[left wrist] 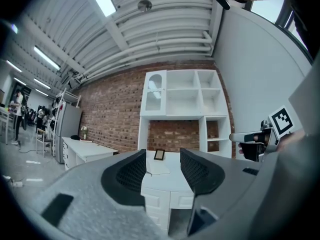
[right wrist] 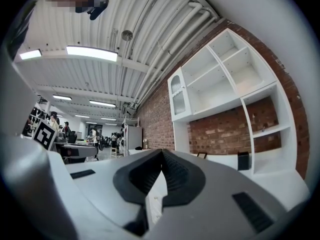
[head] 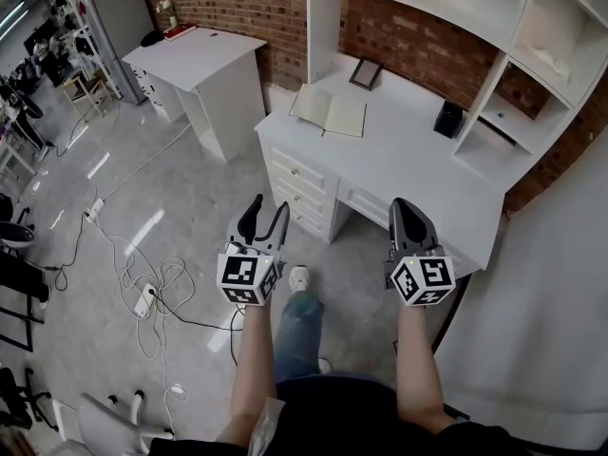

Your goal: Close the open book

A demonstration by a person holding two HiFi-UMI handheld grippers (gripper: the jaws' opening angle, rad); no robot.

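An open book point(head: 328, 112) lies flat on the white desk point(head: 399, 164), at its back left near the brick wall. I hold both grippers in the air in front of the desk, well short of the book. My left gripper point(head: 264, 218) is open and empty; in the left gripper view the desk and the book point(left wrist: 157, 170) show far off between the jaws of this gripper point(left wrist: 162, 155). My right gripper point(head: 410, 218) is shut on nothing, with the jaws meeting at their tips point(right wrist: 161, 154) in the right gripper view.
A small picture frame point(head: 366, 73) and a black box point(head: 447, 119) stand on the desk under white shelves point(head: 518, 36). A second white desk point(head: 195, 57) stands to the left. Cables and a power strip point(head: 144, 300) lie on the floor, and a chair point(head: 104, 424) is at bottom left.
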